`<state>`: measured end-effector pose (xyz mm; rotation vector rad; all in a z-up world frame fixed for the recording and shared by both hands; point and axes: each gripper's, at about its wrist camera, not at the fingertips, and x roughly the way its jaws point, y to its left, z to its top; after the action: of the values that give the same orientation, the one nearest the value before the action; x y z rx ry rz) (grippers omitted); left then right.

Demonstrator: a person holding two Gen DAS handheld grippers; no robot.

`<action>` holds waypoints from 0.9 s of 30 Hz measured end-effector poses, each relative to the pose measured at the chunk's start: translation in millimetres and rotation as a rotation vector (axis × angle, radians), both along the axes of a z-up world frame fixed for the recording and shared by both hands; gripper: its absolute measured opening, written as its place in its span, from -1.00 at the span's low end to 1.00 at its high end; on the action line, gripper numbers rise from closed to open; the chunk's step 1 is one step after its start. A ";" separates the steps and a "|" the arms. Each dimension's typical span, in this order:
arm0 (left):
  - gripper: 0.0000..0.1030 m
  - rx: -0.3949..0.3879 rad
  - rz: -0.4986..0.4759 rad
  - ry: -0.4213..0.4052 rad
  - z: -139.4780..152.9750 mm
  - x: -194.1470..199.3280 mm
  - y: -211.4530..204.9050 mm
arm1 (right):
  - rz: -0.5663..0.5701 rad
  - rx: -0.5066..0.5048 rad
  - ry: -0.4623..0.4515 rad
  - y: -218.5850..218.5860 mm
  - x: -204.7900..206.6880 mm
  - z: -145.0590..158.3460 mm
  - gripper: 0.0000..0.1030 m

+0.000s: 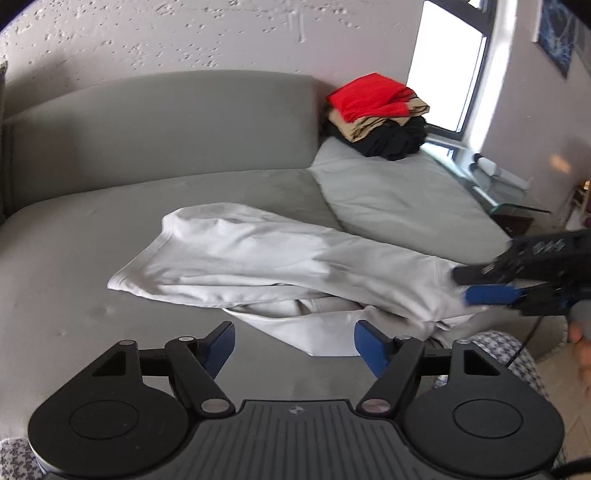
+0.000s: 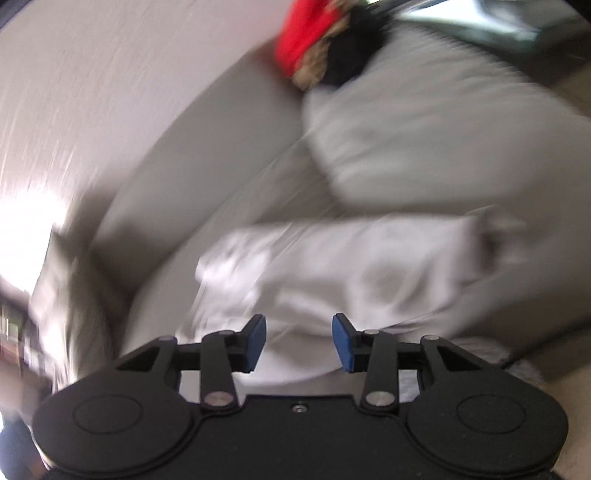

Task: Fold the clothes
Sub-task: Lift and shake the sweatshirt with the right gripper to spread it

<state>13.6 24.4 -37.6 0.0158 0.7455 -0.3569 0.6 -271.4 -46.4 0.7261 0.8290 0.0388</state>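
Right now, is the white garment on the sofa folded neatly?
No. The white garment lies loosely doubled and crumpled, its layers uneven, on the sofa.

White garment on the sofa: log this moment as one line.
white garment rumpled on grey sofa | left gripper open | right gripper open | folded stack behind

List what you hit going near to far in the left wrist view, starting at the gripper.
left gripper → white garment → grey sofa backrest → textured wall
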 end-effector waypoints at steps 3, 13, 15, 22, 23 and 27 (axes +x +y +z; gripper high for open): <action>0.41 -0.003 0.045 0.027 -2.1 2.7 7.9 | 0.035 -0.011 0.047 18.5 26.5 -13.9 -0.25; 0.51 -0.046 0.017 0.030 -14.0 4.7 20.1 | 0.044 -0.106 0.090 45.9 78.6 -57.0 -0.25; 0.51 -0.052 -0.017 0.009 -14.1 2.3 17.7 | 0.039 -0.137 0.084 41.3 81.9 -55.2 -0.25; 0.53 -0.062 -0.050 0.009 -20.4 -0.5 15.7 | -0.072 -0.293 0.067 8.1 75.2 -41.2 -0.26; 0.53 -0.067 -0.050 0.013 -20.9 -0.5 15.8 | -0.080 -0.310 0.056 6.1 71.3 -37.4 -0.26; 0.54 -0.074 -0.058 0.020 -20.6 -2.6 14.6 | 0.048 -0.333 0.090 10.7 63.8 -34.7 -0.26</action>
<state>11.0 39.0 -58.2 -0.0360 0.7527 -0.4398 64.4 -260.6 -81.1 0.3961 0.9114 -0.0881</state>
